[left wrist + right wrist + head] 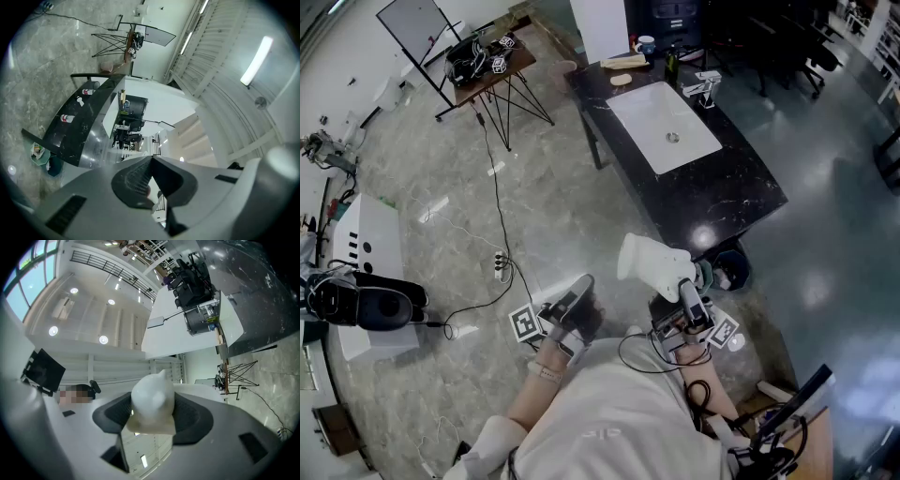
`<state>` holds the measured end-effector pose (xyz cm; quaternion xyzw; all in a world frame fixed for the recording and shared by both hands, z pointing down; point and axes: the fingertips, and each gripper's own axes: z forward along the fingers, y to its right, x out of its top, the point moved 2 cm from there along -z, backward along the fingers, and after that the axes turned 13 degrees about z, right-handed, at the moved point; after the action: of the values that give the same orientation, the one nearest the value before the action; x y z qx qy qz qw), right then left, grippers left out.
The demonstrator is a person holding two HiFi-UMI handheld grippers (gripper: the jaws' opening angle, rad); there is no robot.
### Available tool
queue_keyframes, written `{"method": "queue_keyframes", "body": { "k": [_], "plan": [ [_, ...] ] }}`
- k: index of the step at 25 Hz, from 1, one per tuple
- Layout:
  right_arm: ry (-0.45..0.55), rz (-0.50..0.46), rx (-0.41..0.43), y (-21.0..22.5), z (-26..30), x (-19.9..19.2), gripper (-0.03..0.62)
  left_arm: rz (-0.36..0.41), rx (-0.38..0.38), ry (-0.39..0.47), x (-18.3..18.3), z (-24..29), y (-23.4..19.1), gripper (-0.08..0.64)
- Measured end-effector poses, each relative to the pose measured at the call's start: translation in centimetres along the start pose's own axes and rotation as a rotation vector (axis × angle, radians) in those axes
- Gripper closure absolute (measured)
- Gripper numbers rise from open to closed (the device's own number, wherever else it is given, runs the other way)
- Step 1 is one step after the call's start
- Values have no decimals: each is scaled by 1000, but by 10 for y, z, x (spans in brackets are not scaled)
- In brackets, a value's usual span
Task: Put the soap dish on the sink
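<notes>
Right tool point(152, 420) clamped wide on one smooth white rounded soap dish point(652, 261), held in air, well apart from black marbled table point(741, 178) with one white rectangular sink point(666, 127). Left tool point(149, 180) closed, empty.

Soap dish point(151, 392) sides hidden by right tool point(153, 408); far counter items point(623, 67) unidentifiable.
</notes>
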<state>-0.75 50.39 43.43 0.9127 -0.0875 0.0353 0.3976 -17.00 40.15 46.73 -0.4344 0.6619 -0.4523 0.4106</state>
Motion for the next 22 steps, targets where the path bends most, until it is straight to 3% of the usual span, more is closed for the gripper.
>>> {"method": "queue_keyframes", "body": {
  "k": [12, 22],
  "plan": [
    [50, -30, 20, 0, -7, 47, 322, -10, 12, -33, 6, 41, -25, 554],
    [61, -40, -23, 53, 40, 69, 322, -45, 17, -29, 70, 66, -58, 554]
  ]
}}
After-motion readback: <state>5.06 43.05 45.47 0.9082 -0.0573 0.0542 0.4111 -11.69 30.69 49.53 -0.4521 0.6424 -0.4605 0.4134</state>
